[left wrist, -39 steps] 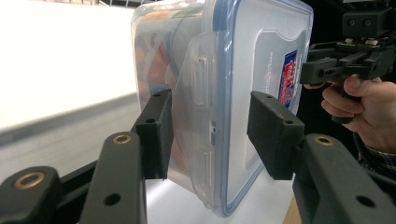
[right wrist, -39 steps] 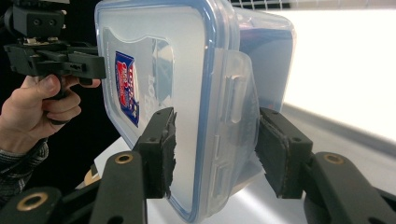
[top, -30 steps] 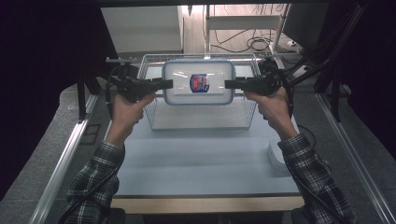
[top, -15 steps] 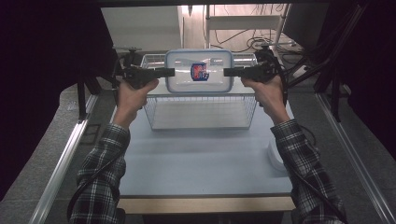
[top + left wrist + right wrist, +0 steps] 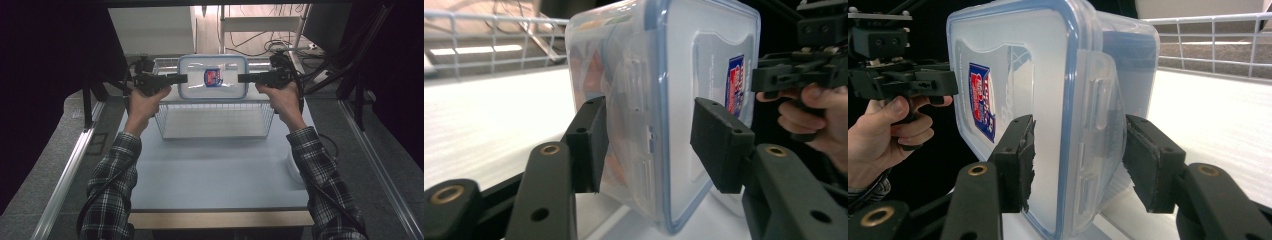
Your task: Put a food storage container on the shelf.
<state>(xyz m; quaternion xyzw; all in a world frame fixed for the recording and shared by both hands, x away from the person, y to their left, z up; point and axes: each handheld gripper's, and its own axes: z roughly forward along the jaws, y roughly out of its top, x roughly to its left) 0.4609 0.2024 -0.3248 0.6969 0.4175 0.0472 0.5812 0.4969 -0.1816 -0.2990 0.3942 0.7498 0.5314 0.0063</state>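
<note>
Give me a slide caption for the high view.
Two handheld grippers, left and right, hold a lidded clear plastic container by its ends above a wire basket.

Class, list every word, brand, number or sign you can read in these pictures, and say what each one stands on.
Red and blue label on the lid of the clear box: it carries print, but too small and blurred to read in any view.
Raised lettering moulded into the lid beside the label: faint, not readable.
Grippers, basket and table: no text seen.
</note>
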